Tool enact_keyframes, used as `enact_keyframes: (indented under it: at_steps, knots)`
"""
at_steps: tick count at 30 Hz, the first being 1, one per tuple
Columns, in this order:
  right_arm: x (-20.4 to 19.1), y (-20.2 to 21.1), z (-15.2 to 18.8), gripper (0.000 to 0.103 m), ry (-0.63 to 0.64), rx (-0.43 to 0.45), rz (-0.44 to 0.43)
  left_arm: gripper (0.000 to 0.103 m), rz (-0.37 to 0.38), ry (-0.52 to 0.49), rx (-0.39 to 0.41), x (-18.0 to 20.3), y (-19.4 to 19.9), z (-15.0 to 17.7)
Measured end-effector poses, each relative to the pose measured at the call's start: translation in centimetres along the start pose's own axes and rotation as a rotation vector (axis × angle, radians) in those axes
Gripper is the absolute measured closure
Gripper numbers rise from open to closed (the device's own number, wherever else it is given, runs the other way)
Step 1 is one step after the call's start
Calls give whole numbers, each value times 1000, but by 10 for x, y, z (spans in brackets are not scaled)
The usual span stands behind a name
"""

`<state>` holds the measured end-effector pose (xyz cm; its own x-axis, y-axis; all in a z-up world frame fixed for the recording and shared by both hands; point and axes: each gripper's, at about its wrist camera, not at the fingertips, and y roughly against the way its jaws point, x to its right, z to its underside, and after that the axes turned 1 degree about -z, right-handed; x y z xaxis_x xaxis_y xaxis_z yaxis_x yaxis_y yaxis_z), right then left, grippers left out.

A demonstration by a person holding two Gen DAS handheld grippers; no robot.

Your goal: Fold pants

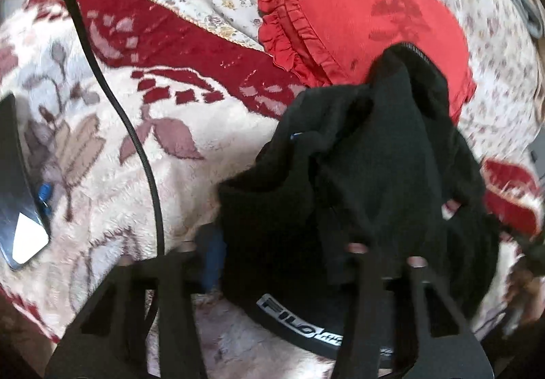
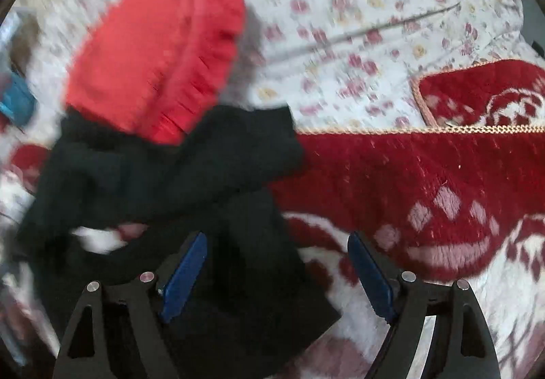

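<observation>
A floral bedsheet [image 2: 340, 14] covered the bed, and over its near part lay a plush cream-and-red blanket [image 1: 112, 154] with leaf patterns. A red frilled cushion [image 1: 357, 24] sat on the sheet just beyond the blanket's edge. The black pants [image 1: 357, 167] were bunched in a heap on the blanket, their far end overlapping the cushion's near edge; a printed waistband label showed at the bottom of the heap in the left wrist view. A thin black cable [image 1: 136, 140] curved across the blanket to the left of the pants, and a dark flat object [image 1: 20, 201] lay at the far left edge.

The left gripper [image 1: 272, 242] was buried in the pants: cloth draped over and between its fingers, hiding the right one's tip, so whether the pads actually pinched the fabric could not be told. The right gripper [image 2: 276, 273] stood with its jaws spread wide, blue pads [image 2: 185, 273] apart. Its left finger rested against the pants' near edge, with cloth lying partly between the jaws, and its right finger was over bare blanket, gripping nothing.
</observation>
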<state>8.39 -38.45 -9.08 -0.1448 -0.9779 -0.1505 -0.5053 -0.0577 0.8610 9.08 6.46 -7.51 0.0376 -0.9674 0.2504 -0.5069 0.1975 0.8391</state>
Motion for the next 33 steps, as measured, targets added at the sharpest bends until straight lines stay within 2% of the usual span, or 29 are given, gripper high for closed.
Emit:
enact_keyframes:
  at_steps: [1,2,3,5,6,7,10,11,12,16,17,19,20,23,24,27,28,29,31,33]
  knots:
    - [-1,-8,1,32,-1,-36,3,74,11,9,4,-2,1,-1]
    - [-1,-1,9,40,12,15,15,76,12,10,9,0,2,1]
    - [-1,5,13,46,22,30,33,80,9,5,15,0,4,3]
    - [1,10,15,78,23,44,39,84,4,-5,32,2,10,7]
    - [11,25,17,88,-13,68,-36,84,10,1,45,1,15,9]
    - [15,34,17,91,-31,75,-66,85,20,16,58,-2,22,10]
    - [10,57,17,91,-4,112,-48,86,35,59,91,-16,41,12]
    - [6,83,18,91,15,146,-68,86,36,67,98,-20,48,14]
    - [6,83,18,91,15,146,-68,86,34,76,106,-26,58,19]
    - [2,117,31,91,30,175,-71,86,1,93,92,-45,72,41]
    - [3,118,34,91,31,168,-68,86,-14,103,78,-51,69,46]
    - [8,102,46,91,36,100,-23,85,-21,132,51,-59,62,55]
    - [8,102,46,91,36,100,-23,85,-25,136,41,-60,59,58]
    - [15,70,61,91,30,-3,17,83,-69,116,34,-53,53,67]
    - [17,62,68,91,34,-30,36,80,-81,106,31,-51,52,69]
    - [26,65,79,90,16,-35,23,70,-96,101,25,-51,57,72]
    - [29,68,78,85,2,-32,6,67,-85,109,20,-54,60,71]
    - [34,74,76,72,-22,-24,-16,65,-80,117,19,-56,64,69]
    - [37,86,70,57,-49,8,-9,63,-82,124,34,-61,74,69]
    - [31,100,65,55,-33,59,-16,58,-88,122,61,-63,86,66]
